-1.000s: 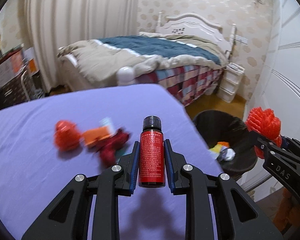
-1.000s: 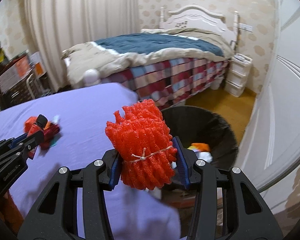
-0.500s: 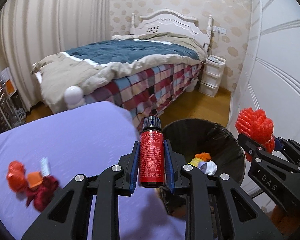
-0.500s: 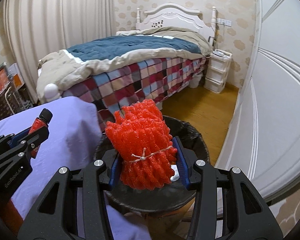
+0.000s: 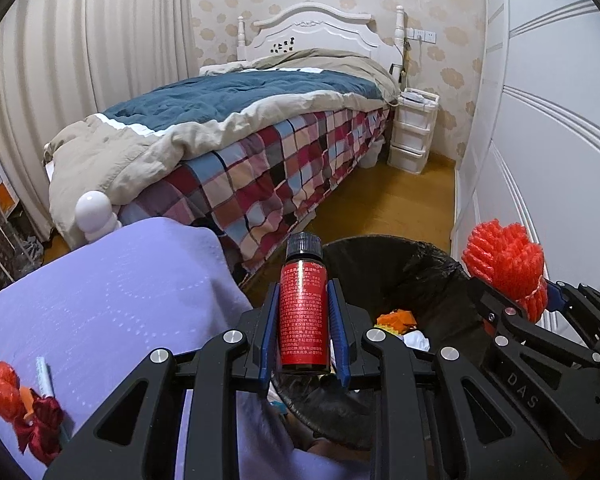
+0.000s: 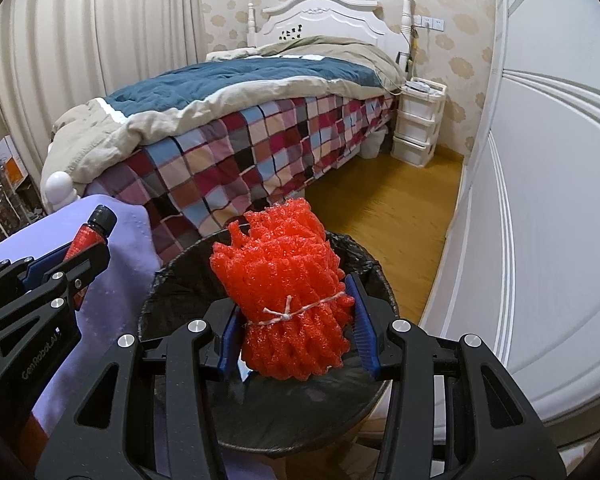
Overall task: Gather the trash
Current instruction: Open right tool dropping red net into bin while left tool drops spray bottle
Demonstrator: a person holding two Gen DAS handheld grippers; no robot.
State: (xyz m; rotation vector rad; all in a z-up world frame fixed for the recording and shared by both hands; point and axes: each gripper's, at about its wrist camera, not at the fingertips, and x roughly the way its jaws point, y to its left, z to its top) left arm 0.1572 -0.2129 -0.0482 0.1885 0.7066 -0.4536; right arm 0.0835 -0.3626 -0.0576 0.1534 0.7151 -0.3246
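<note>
Left hand-held gripper (image 5: 303, 330): clenched on a small red bottle (image 5: 302, 312) with a black cap. The bottle stands upright between the 2 blue pads (image 5: 266, 334), cap pointing away from the camera. In the left wrist view the bottle sits in front of the near rim of the trash bin (image 5: 384, 248), at the edge of the purple-covered bench (image 5: 112, 304).

Right hand-held gripper (image 6: 296, 330): grasping a bundle of red foam netting (image 6: 290, 300), tied round the middle with a thin string. The bundle fills the gap between the pads and bulges above them. In the right wrist view it appears directly over the open mouth of the bin.

Trash bin: round, lined with a black bag, standing on the wooden floor (image 6: 392, 216) just beside the bench. Inside lie an orange piece (image 5: 396, 318) and a white crumpled piece (image 5: 416, 340).

Remaining trash on the bench, far left in the left wrist view: 1 red crumpled item (image 5: 4, 392), 1 dark red wrapper (image 5: 40, 432) and 1 pale tube-like item (image 5: 44, 376), all close together and well apart from the bin.

Surroundings: a bed (image 5: 236, 128) with a plaid cover and a blue-and-beige duvet stands beyond the bench. A white drawer unit (image 5: 412, 132) stands beside the bed's head.
</note>
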